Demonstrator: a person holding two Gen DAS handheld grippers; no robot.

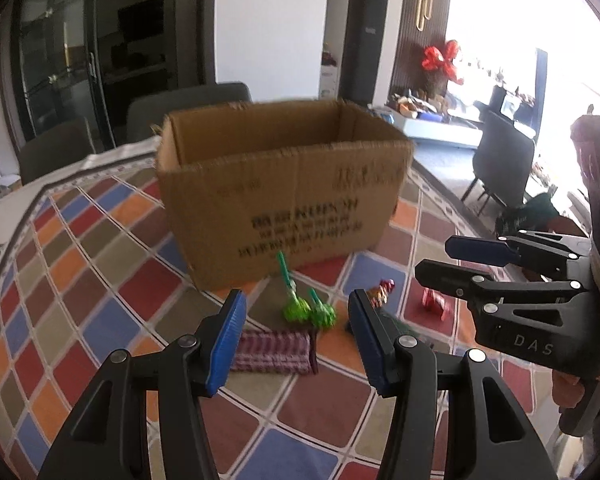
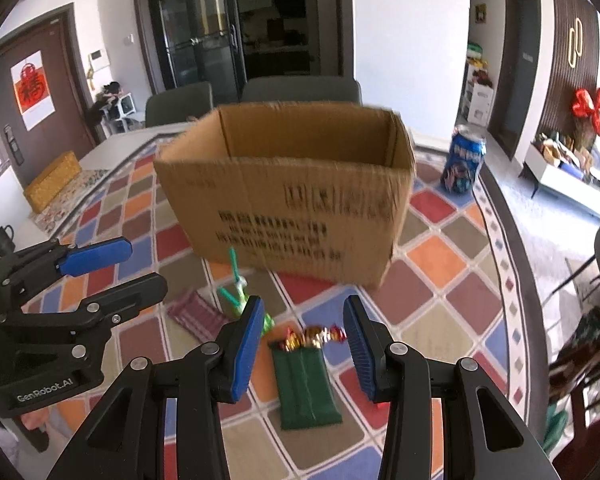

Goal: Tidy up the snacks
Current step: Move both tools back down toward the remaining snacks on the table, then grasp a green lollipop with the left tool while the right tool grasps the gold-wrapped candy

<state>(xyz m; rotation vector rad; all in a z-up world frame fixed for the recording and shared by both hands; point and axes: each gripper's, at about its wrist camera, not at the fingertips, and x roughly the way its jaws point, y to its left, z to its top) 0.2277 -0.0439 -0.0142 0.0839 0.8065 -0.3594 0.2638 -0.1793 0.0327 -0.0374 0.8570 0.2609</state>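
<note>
**Both grippers poised above loose snacks, box not yet loaded**

The left gripper and the right gripper both hover over the table, each with its jaws spread wide and nothing between them. An open cardboard box stands upright on the chequered cloth; what can be seen of its interior shows no snacks. In front of it lie the loose items: two green lollipops touching each other, a maroon striped packet just beside them, a flat green packet, a gold-and-red wrapped candy at that packet's far end, and a red wrapped candy near the right gripper. A blue drinks can stands right of the box. The step in hand appears to be selecting a first pick. The next move likely calls for lowering one gripper around a single snack, closing on it, then lifting it over the box rim.
</note>
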